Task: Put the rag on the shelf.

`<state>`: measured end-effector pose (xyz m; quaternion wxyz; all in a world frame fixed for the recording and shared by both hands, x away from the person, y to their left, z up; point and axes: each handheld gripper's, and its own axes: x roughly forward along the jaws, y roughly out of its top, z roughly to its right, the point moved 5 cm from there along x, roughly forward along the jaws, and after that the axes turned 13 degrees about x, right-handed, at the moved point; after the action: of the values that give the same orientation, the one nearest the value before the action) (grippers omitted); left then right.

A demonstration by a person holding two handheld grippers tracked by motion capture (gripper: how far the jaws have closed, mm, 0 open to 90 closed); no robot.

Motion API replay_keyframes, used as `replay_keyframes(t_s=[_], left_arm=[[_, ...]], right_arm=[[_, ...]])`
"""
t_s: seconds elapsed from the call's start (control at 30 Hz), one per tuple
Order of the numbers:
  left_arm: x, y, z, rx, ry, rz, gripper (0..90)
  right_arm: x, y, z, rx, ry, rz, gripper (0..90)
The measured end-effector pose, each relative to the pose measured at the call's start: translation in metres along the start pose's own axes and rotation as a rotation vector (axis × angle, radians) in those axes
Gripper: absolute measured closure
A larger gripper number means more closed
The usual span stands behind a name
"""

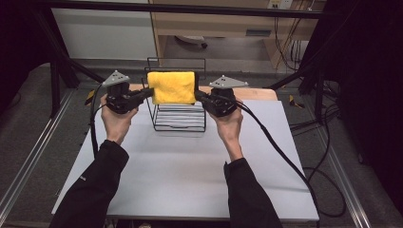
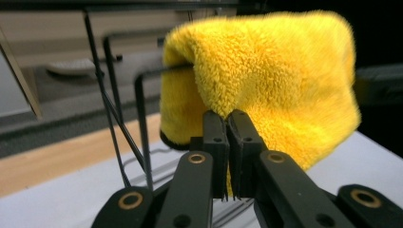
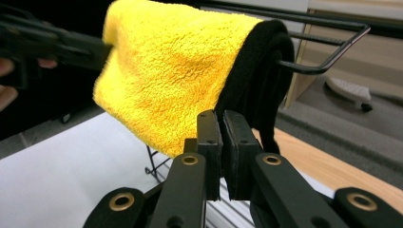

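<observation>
**High view.** Item: yellow microfibre towel (image 1: 171, 87), folded and draped over the top bar of a black wire rack (image 1: 179, 124) standing at the far middle of the white table (image 1: 180, 175). Long axis of the towel: 9 to 3 o'clock, along the bar. Left gripper (image 1: 151, 91) at the towel's 9 o'clock edge; right gripper (image 1: 196, 94) at its 3 o'clock edge. Both hands sit level and about equally near, one per end, the jaws pointing inward toward each other. Neither arm has the advantage; the towel lies directly between the two sets of jaws.

**Left gripper view.** Jaws clenched, faces nearly together, with the towel's (image 2: 266, 80) near lower edge reaching down to the tips at 12 o'clock. A sliver of yellow pile shows in the slit between the jaws, so the grip reads as pinching a thin hem rather than the full fold. The rack's bar (image 2: 161, 72) passes under the fold at 10 o'clock.

**Right gripper view.** Jaws clenched likewise, tips meeting the towel's (image 3: 171, 71) lower corner where the yellow face joins its black edging (image 3: 256, 71) at 12 o'clock. Whether cloth is truly caught between these jaws cannot be told; no fabric shows in the slit. The rack bar (image 3: 328, 64) runs on to 2 o'clock. The left gripper (image 3: 102, 53) appears at 10 o'clock on the towel's far end.

**Judgement.** With both ends held, the coming move likely depends on lifting evenly, straight off the bar.
</observation>
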<state>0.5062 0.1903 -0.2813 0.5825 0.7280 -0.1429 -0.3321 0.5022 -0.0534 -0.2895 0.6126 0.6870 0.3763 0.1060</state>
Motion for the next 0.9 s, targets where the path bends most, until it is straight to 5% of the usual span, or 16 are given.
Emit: replay_keyframes(t_s=[0.17, 0.3, 0.6, 0.9], left_arm=[[0.007, -0.002, -0.001, -0.008, 0.008, -0.037, 86.4], [0.005, -0.013, 0.002, -0.007, -0.036, -0.042, 83.6], [-0.024, -0.028, 0.013, 0.099, -0.035, -0.084, 46.9], [-0.034, -0.069, 0.025, 0.096, -0.103, -0.148, 24.7]], right_arm=[[0.009, -0.001, 0.002, 0.012, -0.011, 0.024, 85.8], [0.005, -0.004, 0.004, 0.023, -0.001, 0.018, 82.4], [-0.036, -0.015, 0.011, 0.047, 0.051, 0.005, 44.5], [-0.075, -0.051, 0.037, 0.114, 0.074, -0.023, 15.9]])
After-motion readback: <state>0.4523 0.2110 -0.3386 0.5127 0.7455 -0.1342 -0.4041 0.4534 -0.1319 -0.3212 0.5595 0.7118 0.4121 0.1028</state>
